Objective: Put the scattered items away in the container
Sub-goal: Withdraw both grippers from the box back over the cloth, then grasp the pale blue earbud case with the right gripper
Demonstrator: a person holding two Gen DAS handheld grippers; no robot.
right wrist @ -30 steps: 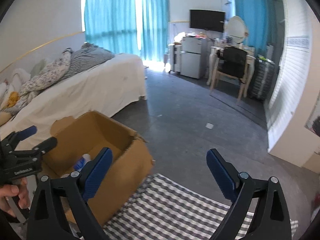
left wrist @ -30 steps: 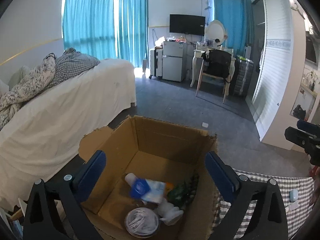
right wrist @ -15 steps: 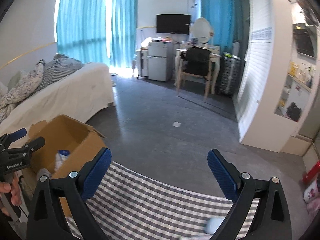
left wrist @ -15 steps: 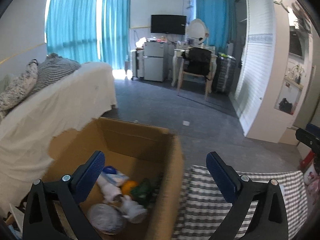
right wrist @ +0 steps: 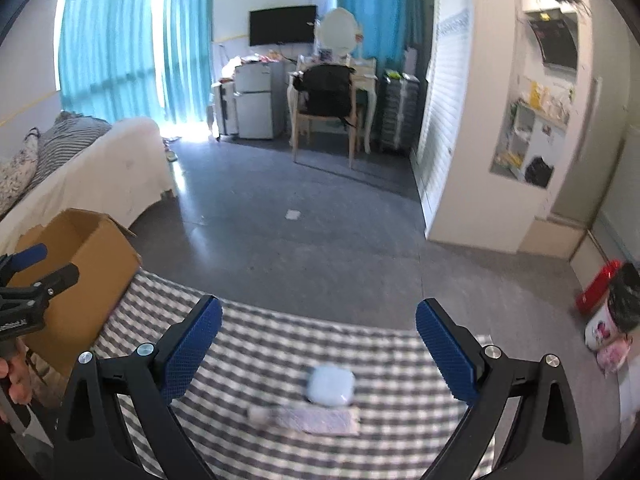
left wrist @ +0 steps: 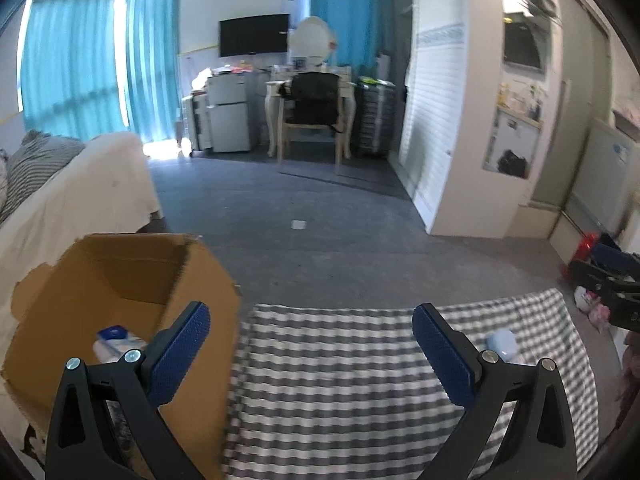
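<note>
A brown cardboard box (left wrist: 200,280) stands at the left edge of a grey-and-white checked cloth (left wrist: 340,380); a white bottle with a blue cap (left wrist: 116,340) lies inside it. My left gripper (left wrist: 312,344) is open, empty, over the box's right wall and the cloth. In the right wrist view my right gripper (right wrist: 318,344) is open and empty above a pale blue rounded case (right wrist: 331,385) and a flat clear packet (right wrist: 316,420) on the cloth (right wrist: 260,360). The case (left wrist: 502,342) shows at the left view's right side. The box (right wrist: 88,264) sits far left there.
A bed with a white cover (left wrist: 72,208) runs along the left. A chair (left wrist: 312,116), desk and small fridge (left wrist: 228,116) stand at the back of the grey floor. A red item and a bin (right wrist: 616,300) sit right of the cloth. A hand holds the left gripper's handle (right wrist: 16,312).
Both grippers have swung right, away from the box and over the checked cloth. The pale blue case has come into view between the right gripper's fingers. Both stayed open.
</note>
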